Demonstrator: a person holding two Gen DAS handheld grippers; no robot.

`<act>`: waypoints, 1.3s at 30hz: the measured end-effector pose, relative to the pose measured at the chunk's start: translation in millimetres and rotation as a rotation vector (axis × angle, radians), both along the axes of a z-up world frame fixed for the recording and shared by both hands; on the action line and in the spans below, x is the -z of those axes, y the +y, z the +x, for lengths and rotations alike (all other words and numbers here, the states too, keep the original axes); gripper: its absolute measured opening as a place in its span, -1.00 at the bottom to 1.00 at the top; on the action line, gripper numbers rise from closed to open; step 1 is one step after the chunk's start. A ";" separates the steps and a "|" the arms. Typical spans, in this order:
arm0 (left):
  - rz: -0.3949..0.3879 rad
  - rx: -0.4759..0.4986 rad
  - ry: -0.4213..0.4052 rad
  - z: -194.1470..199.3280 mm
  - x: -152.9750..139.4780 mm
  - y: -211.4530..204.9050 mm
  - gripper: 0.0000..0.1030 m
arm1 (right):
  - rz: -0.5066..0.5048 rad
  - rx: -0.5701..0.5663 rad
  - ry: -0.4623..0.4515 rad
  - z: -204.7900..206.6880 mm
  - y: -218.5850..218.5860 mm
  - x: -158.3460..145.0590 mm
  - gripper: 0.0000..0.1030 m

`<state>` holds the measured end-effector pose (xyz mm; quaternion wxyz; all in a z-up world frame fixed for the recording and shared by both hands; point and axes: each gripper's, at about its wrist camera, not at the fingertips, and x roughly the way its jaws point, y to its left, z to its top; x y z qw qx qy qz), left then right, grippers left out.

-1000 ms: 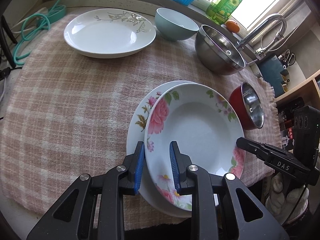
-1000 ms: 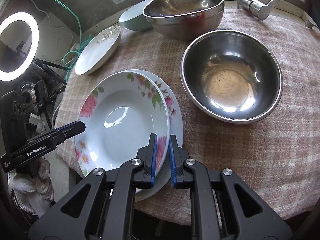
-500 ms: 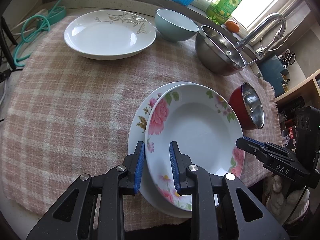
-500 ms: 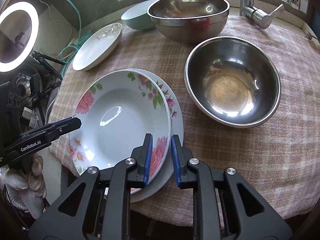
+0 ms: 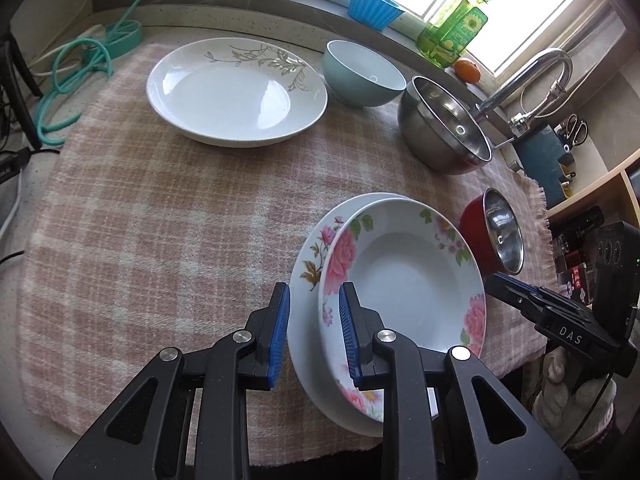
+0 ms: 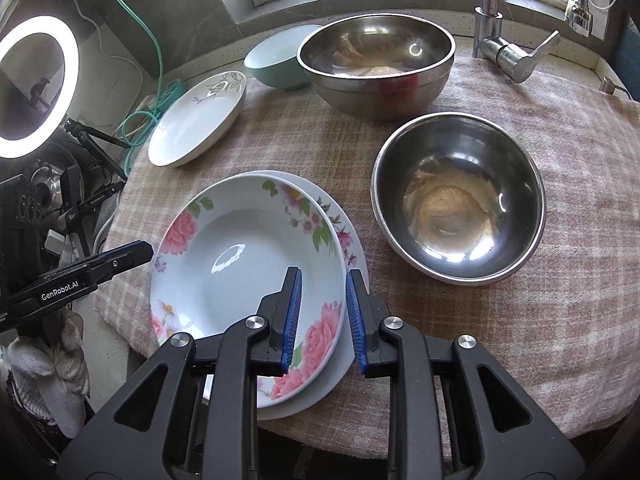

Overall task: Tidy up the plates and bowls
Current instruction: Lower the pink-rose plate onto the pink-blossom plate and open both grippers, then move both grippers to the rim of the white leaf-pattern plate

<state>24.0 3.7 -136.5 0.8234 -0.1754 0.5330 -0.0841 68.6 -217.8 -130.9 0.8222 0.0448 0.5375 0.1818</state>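
- Sitting on the checked cloth near its front edge, the flower plate lies on a second plate.
- The left gripper has its jaws around the edges of both plates. I cannot tell if it squeezes them.
- The right gripper is open a little around the flower plate's other edge, not touching it.
- A steel bowl stands just beside the plates.
- A white plate and a green bowl sit far back.
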 end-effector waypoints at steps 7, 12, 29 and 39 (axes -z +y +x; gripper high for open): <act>-0.015 -0.039 -0.019 10.5 -4.2 28.9 -0.56 | 0.026 -0.001 -0.017 10.4 16.1 -10.9 -0.55; -0.003 -0.075 -0.042 23.9 -11.3 61.8 -0.56 | 0.062 -0.007 -0.018 26.2 32.1 -20.2 -0.55; 0.017 -0.146 -0.070 114.2 -8.0 145.9 -0.56 | 0.160 0.017 0.003 107.0 103.6 -24.0 -0.55; 0.024 -0.149 -0.044 151.3 5.9 156.6 -0.56 | 0.117 0.039 0.047 150.0 133.1 9.6 -0.55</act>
